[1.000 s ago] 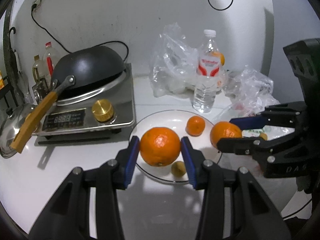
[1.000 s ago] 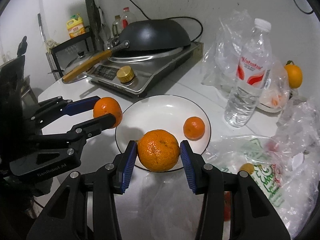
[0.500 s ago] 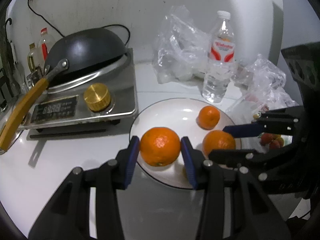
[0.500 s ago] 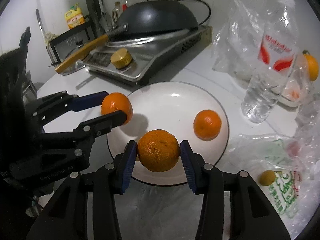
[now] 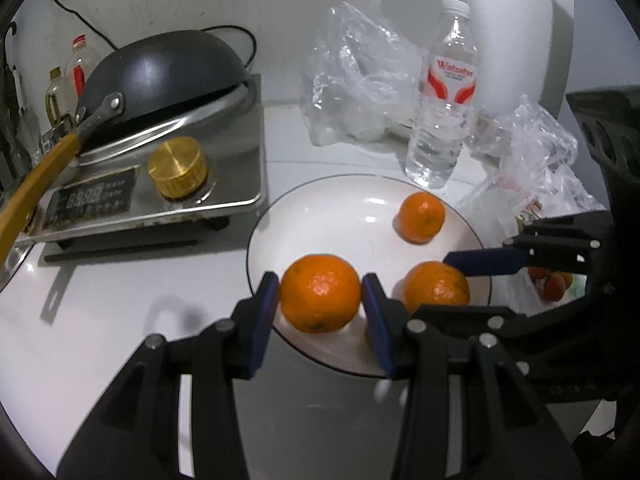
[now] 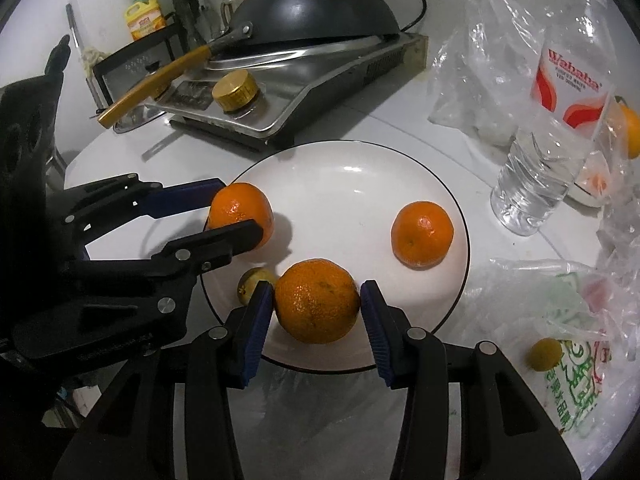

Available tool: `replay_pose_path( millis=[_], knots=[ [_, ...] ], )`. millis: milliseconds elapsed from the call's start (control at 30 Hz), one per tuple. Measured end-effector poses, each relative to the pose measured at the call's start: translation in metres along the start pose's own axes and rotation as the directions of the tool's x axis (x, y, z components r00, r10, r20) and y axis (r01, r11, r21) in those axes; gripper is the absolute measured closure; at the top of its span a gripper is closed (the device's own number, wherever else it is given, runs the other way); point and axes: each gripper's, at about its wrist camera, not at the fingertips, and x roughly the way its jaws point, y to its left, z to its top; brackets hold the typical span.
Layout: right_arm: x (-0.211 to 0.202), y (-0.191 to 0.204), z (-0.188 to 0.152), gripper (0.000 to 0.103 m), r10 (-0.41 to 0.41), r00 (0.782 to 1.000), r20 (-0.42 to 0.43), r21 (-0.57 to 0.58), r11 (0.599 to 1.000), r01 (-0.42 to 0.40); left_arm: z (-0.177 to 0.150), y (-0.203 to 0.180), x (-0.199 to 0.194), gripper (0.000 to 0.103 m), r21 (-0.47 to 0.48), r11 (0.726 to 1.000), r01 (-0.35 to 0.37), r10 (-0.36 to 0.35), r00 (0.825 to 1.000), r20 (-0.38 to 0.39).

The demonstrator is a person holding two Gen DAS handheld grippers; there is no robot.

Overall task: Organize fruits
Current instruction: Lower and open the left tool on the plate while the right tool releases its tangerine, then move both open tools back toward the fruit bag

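With each orange clamped over the white plate [image 6: 460, 200], left gripper [image 5: 320, 300] at 9 o'clock, right gripper [image 6: 316, 304] at 6, both needed lowering before release to prevent rolling.

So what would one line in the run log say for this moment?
left gripper: shut on orange | right gripper: shut on second orange | both over plate | third orange: lying on plate

White table [image 5: 100, 340] (cluttered): plate [image 5: 320, 216], cooker [image 5: 224, 184], water bottle [image 5: 440, 120], bags [image 5: 360, 80].
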Motion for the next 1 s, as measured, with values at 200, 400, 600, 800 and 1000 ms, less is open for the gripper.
replay_pose_path(
  millis=[200,400,600,800,1000],
  knots=[
    [-0.013,-0.005,-0.003,0.046,-0.027,0.999,0.025,0.022,0.999,0.026,0.001,0.000,-0.005,0.058,-0.026,1.000,-0.006,0.006,1.000,0.009],
    [-0.031,-0.003,-0.005,0.044,-0.055,0.998,0.044,0.007,0.999,0.054,0.006,-0.002,-0.020,0.056,-0.067,0.998,-0.013,0.017,0.999,0.049],
    [-0.038,0.001,-0.010,0.044,-0.063,0.997,0.055,0.007,0.998,0.063,0.007,-0.007,-0.039,0.054,-0.059,0.998,-0.013,0.018,0.997,0.080],
    [-0.040,0.003,-0.012,0.039,-0.074,0.996,0.055,0.010,0.997,0.073,0.000,-0.005,-0.054,0.054,-0.071,0.997,-0.016,0.023,0.995,0.093],
    [-0.048,0.003,-0.012,0.039,-0.095,0.993,0.063,0.014,0.995,0.094,-0.006,-0.003,-0.056,0.054,-0.074,0.997,-0.012,0.019,0.996,0.088]
  ],
)
